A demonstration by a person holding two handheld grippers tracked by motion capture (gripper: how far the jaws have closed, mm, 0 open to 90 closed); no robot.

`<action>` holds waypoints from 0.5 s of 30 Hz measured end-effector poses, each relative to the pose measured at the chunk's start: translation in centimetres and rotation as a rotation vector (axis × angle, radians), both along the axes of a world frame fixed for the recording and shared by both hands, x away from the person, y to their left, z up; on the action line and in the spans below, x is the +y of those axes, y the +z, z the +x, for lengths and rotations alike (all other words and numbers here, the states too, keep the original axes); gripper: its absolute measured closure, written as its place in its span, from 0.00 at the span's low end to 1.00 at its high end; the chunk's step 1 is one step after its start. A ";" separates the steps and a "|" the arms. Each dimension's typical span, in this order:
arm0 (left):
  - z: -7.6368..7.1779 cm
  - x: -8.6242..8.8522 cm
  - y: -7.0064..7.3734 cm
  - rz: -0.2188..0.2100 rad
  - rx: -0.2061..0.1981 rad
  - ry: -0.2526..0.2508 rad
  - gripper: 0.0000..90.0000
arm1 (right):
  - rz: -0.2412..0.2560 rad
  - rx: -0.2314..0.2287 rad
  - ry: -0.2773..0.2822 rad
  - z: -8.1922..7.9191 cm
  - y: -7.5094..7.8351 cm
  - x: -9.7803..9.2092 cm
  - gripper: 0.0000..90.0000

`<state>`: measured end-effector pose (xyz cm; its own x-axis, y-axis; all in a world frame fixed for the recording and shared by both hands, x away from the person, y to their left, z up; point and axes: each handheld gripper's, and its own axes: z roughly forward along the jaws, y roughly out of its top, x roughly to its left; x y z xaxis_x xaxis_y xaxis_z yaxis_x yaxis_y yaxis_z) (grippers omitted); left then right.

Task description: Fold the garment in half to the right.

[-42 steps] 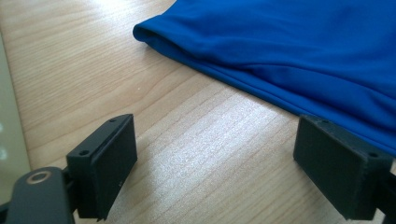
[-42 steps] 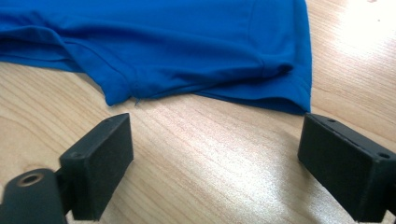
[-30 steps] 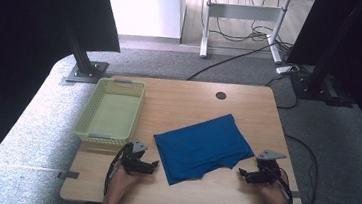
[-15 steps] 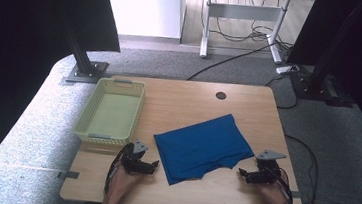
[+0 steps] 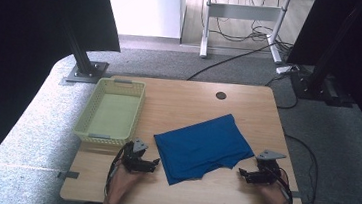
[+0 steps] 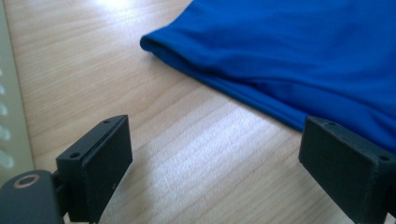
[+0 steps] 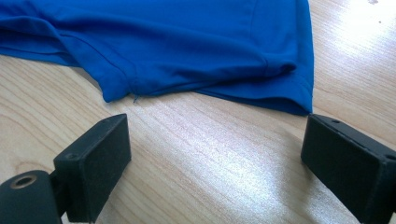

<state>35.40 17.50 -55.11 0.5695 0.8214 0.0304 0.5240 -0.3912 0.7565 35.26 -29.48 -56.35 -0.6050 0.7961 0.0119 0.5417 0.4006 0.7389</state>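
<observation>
A blue cloth lies flat near the middle of the wooden surface, slightly toward the near edge, with its corners pointing far right and near left. The left gripper rests on the surface just beside the cloth's near left edge, its jaws spread wide with nothing between them but bare wood; in the left gripper view the cloth's folded edge runs across the far right and passes behind the right jaw, so whether that jaw touches the fabric is hard to tell. The right gripper sits near the cloth's near right corner, also released and empty. In the right gripper view the cloth is cut off at the top and left, and a hemmed edge and a seam show along its near border, a strip of bare wood apart from the jaws. A pale yellow basket stands at the left of the surface, well apart from the cloth; its inside looks empty from above. The person's hands are partly cut off at the bottom of the high view.
</observation>
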 end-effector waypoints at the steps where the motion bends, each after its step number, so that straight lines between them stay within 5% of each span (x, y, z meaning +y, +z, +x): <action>1: 0.1 0.0 0.1 -0.004 -0.002 0.001 0.11 | 0.000 0.000 0.000 0.0 0.0 0.0 0.09; 15: 2.0 -0.9 1.0 -0.032 -0.002 0.001 0.13 | 0.000 0.000 0.000 0.0 0.0 0.0 0.09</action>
